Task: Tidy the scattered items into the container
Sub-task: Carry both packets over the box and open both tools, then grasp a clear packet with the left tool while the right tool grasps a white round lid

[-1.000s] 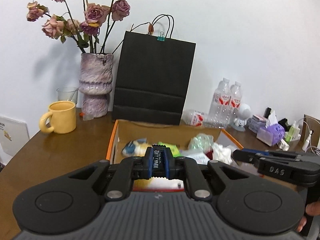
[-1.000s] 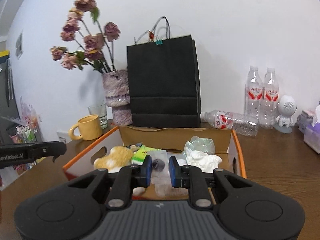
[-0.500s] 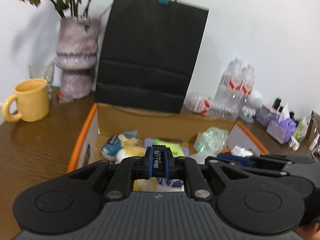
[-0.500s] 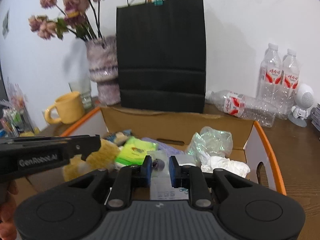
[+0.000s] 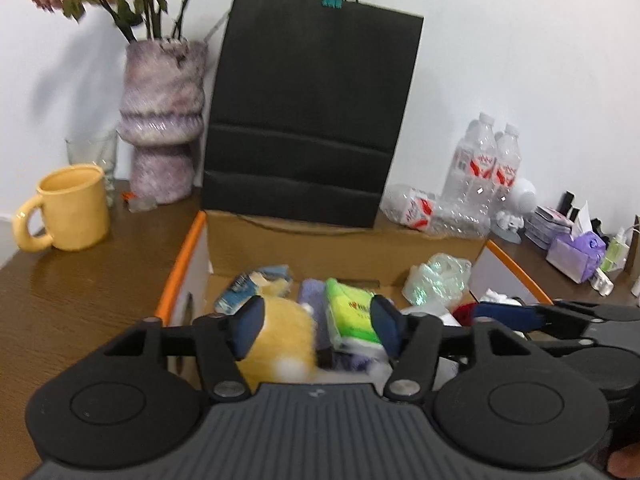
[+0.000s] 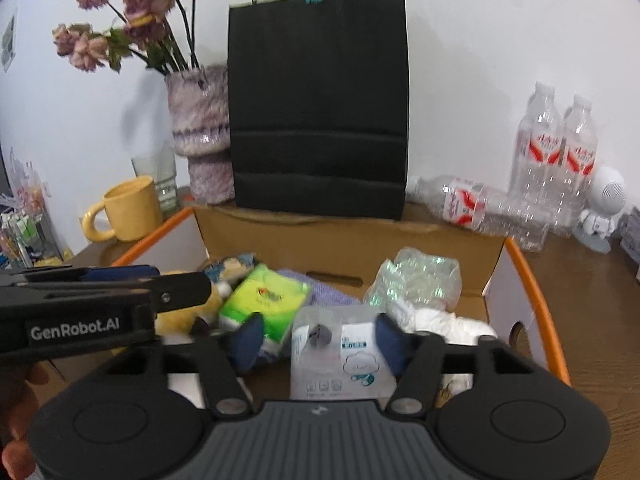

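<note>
My left claw (image 5: 318, 326) hangs over the near edge of the cardboard box (image 5: 348, 240), its jaws having just been opening; they now stand wide apart with nothing pressed between the pads. Below the gap lie a fuzzy yellow plush toy (image 5: 280, 336), a purple cloth (image 5: 312, 296) and a bright green tissue pack (image 5: 350, 312), all inside the box. My right claw (image 6: 318, 340) has likewise just been opening and is released; the clear plastic packet (image 6: 340, 354) with blue print and a small cloud drawing sits between its pads, and I cannot tell whether it touches the right pad. The packet looks soft and see-through, with a dark round spot near its top. It rests in the box, just beside the green tissue pack, with a crumpled clear wrapper (image 6: 416, 280) and white tissue (image 6: 440, 320) behind it. The box has brown inner walls and an orange rim, and stands on the wooden tabletop (image 5: 80, 280) in front of a black paper bag (image 5: 312, 120). A yellow mug (image 5: 72, 208) stands well to the left
</note>
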